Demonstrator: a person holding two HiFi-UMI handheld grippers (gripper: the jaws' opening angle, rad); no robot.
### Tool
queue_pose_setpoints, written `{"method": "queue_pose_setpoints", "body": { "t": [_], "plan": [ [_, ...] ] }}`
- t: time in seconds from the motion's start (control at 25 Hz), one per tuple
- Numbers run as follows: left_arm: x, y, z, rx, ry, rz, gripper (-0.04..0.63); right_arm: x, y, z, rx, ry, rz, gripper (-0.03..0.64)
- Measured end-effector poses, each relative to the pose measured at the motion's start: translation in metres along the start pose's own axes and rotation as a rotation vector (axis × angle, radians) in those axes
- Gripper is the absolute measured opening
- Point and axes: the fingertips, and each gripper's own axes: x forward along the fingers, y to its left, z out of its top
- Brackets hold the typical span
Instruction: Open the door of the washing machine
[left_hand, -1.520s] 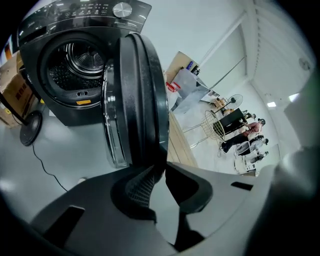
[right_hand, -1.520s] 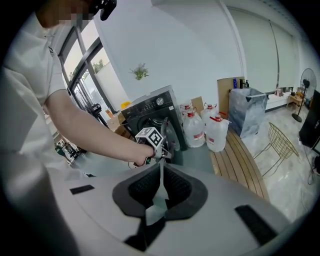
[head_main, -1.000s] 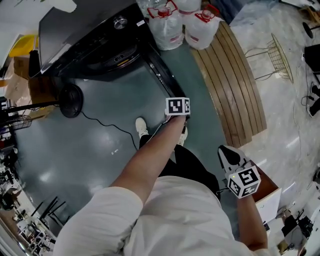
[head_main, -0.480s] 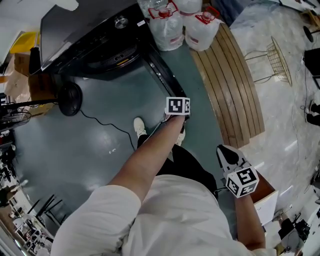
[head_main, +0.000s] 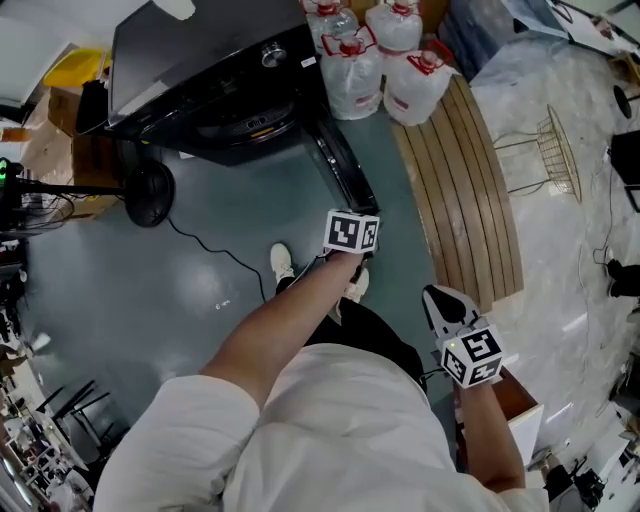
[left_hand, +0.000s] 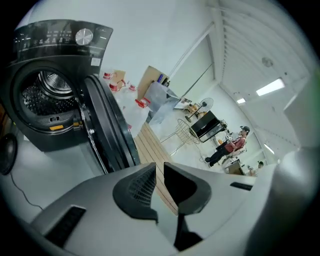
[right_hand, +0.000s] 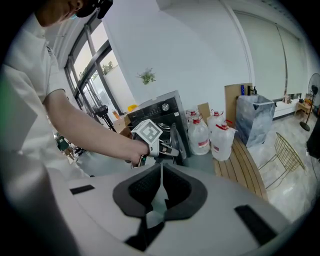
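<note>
The black washing machine (head_main: 220, 90) stands at the top of the head view with its round door (head_main: 340, 165) swung wide open. In the left gripper view the door (left_hand: 107, 135) is edge-on beside the bare steel drum (left_hand: 47, 97). My left gripper (left_hand: 160, 172) hangs off the door's free edge, apart from it. Its jaws stand a narrow gap apart with nothing between them. Its marker cube (head_main: 352, 232) hides the tips from above. My right gripper (head_main: 438, 298) stays lower right, near my body. Its jaws (right_hand: 161, 175) are shut on nothing.
Several water jugs (head_main: 385, 65) stand right of the machine. A slatted wooden platform (head_main: 465, 190) runs along the right, with a wire basket (head_main: 555, 140) beyond. A floor fan (head_main: 150, 192) and its cable lie left. My shoes (head_main: 283, 262) are on the grey floor.
My left gripper has lifted and drawn back from the door's free edge toward me. The right gripper has shifted a little up and left.
</note>
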Motion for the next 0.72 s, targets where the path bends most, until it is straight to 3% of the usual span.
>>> {"method": "queue_pose_setpoints", "body": {
  "t": [0.16, 0.4, 0.72],
  "plan": [
    [-0.047, -0.012, 0.012, 0.081, -0.061, -0.048, 0.058, 0.009, 0.008, 0.021, -0.052, -0.031, 0.038, 0.018],
    [-0.15, -0.036, 0.032, 0.125, -0.221, -0.206, 0.049, 0.018, 0.032, 0.056, -0.195, -0.064, 0.09, 0.011],
    [-0.286, -0.055, 0.034, 0.319, -0.367, -0.134, 0.03, 0.023, 0.073, 0.097, -0.313, -0.09, 0.219, 0.011]
  ]
}}
